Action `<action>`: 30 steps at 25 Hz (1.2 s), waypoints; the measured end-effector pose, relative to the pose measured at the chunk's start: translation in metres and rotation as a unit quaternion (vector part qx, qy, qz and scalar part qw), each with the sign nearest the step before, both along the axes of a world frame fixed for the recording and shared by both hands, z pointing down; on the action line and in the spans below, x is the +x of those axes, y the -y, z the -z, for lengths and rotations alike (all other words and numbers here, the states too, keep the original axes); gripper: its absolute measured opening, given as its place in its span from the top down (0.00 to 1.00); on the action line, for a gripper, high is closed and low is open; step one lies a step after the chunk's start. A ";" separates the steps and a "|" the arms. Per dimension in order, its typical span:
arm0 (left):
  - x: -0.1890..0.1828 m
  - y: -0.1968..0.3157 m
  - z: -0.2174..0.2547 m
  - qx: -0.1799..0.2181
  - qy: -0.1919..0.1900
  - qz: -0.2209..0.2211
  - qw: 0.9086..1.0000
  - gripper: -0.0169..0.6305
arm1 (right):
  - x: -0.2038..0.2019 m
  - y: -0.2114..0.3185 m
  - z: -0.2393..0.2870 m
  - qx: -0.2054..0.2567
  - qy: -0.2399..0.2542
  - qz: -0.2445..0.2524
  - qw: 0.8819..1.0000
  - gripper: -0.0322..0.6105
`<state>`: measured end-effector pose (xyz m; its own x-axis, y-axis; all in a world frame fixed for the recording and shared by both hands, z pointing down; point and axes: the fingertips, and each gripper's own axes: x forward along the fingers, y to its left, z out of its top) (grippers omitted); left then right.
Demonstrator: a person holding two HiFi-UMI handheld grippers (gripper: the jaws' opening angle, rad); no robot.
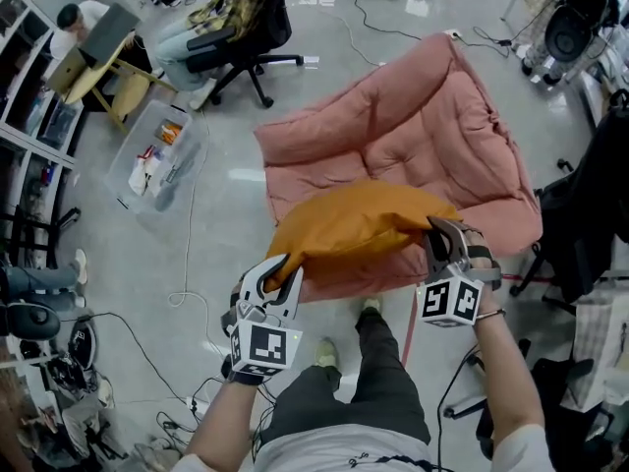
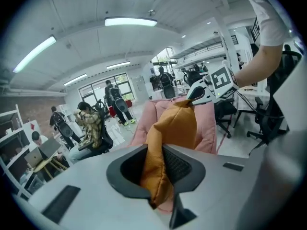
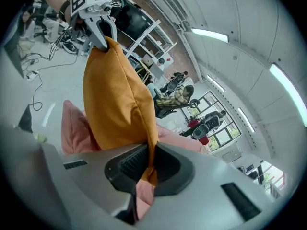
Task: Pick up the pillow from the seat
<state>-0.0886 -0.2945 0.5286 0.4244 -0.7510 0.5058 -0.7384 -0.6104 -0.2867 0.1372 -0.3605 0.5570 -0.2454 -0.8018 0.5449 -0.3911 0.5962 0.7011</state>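
Observation:
An orange pillow [image 1: 356, 222] hangs in the air above the front edge of the pink cushioned seat [image 1: 413, 126], held by two corners. My left gripper [image 1: 282, 275] is shut on its left corner; in the left gripper view the orange fabric [image 2: 163, 152] is pinched between the jaws. My right gripper [image 1: 433, 236] is shut on the right corner, and in the right gripper view the pillow [image 3: 117, 104] stretches across to the other gripper [image 3: 98, 30].
The pink seat [image 2: 208, 123] lies on a grey floor. Cables [image 1: 187, 264] trail on the floor at left. A clear bin [image 1: 157, 155] and an office chair [image 1: 251, 37] with a seated person stand at the back left. Black chairs [image 1: 580, 214] stand at right.

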 end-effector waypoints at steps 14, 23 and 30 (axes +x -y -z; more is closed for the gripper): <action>0.024 0.044 0.130 -0.013 -0.030 -0.009 0.999 0.86 | 0.023 0.043 0.138 -0.027 0.065 -0.018 0.997 0.90; 0.047 0.069 0.205 0.029 -0.035 -0.011 0.999 0.86 | 0.047 0.067 0.228 0.019 0.053 -0.010 0.998 0.90; 0.052 0.081 0.248 0.043 -0.033 -0.005 0.999 0.86 | 0.051 0.082 0.267 0.034 0.054 -0.001 0.998 0.90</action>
<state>-0.0369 -0.3758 0.2801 0.4623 -0.7862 0.4101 -0.7510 -0.5931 -0.2903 0.1877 -0.4422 0.2896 -0.2978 -0.8369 0.4591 -0.4676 0.5472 0.6942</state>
